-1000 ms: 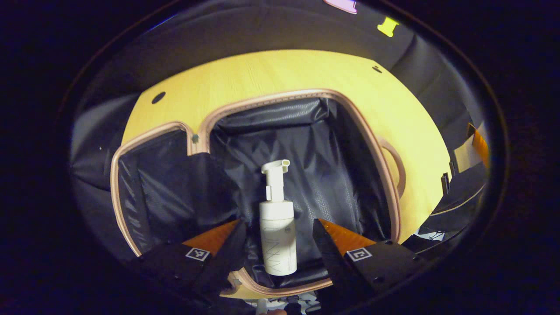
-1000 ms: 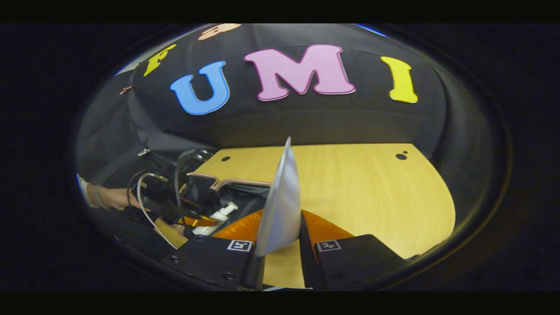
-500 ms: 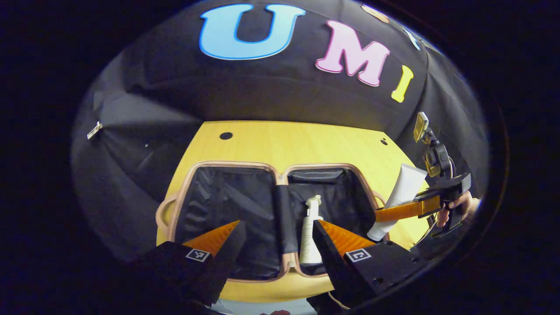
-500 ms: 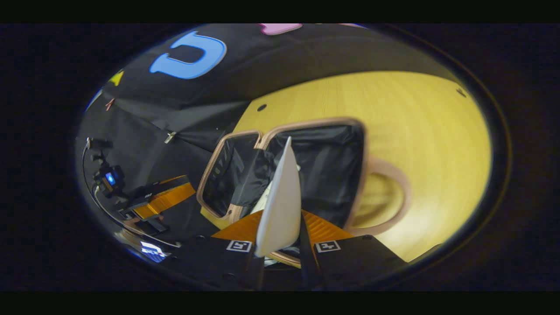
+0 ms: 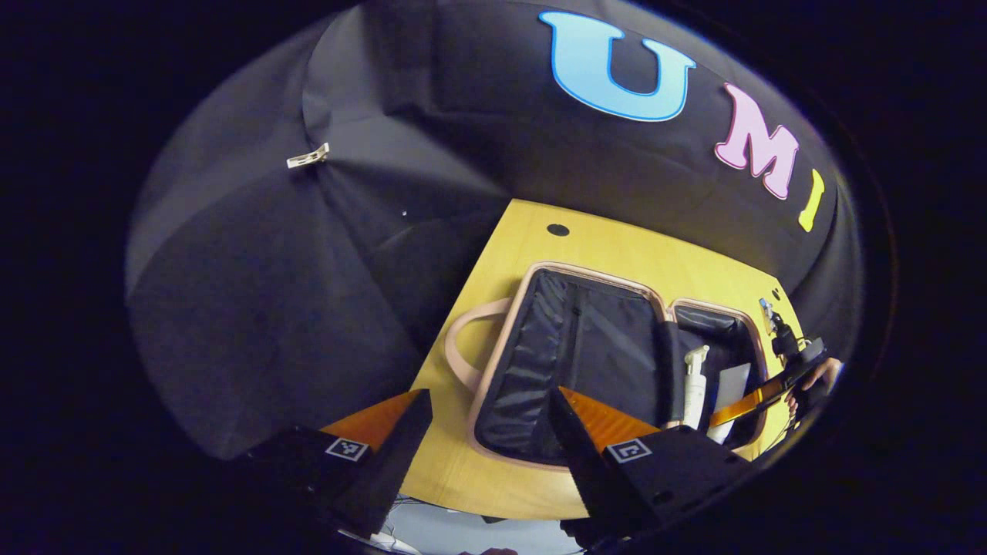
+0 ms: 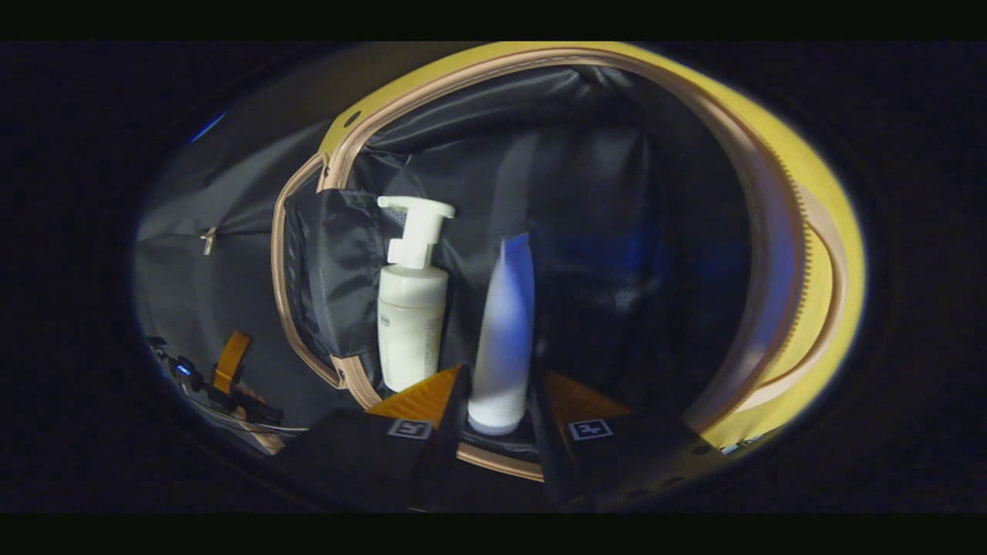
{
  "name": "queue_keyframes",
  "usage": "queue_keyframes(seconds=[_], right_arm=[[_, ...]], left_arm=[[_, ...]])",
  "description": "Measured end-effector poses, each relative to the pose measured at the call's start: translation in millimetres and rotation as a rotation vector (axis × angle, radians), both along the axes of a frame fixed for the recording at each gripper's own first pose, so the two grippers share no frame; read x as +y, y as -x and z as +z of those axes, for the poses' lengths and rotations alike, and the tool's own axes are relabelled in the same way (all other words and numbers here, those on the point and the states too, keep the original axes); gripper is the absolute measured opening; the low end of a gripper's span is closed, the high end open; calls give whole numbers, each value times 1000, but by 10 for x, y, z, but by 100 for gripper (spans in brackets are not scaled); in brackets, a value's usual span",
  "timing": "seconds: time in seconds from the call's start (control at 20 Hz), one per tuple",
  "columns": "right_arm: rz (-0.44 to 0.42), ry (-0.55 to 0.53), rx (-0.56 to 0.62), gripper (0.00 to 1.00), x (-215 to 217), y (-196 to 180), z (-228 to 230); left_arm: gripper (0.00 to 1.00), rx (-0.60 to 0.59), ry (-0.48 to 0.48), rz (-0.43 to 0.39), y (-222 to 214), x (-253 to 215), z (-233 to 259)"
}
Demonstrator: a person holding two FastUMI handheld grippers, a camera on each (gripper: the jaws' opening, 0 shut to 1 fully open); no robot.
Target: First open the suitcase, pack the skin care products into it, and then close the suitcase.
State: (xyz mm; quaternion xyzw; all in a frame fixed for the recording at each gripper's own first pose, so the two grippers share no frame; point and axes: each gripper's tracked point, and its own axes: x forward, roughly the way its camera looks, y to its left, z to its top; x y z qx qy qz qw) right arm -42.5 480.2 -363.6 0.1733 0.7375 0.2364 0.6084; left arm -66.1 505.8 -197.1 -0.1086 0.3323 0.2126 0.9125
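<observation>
A yellow wooden tabletop is standing in front of the black cloth wall, its far edge meeting the cloth. A round dark hole is sitting near the tabletop's far corner. A small pale clip is pinching a fold of the cloth, well above the tabletop.

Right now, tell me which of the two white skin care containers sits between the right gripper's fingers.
The tube, tapering to a flat top, between the right gripper fingers. The pump bottle lies free beside it in the suitcase.
</observation>
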Motion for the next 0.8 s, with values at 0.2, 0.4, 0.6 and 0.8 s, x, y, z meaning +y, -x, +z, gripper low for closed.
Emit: queue_keyframes(seconds=[0.2,0.4,0.6,0.8], right_arm=[[-2,-70,-179,81,-125,-161,478],[15,-114,-395,84,-493,-316,906],[19,-117,-496,96,-921,-277,1105],[-52,-109,-513,96,-1242,-306,1199]], left_arm=[[96,-97,123,48,-267,391,-206],[96,-72,183,130,-434,823,-203],[96,62,161,107,-721,1081,-486],[96,202,193,47,-977,1087,-870]])
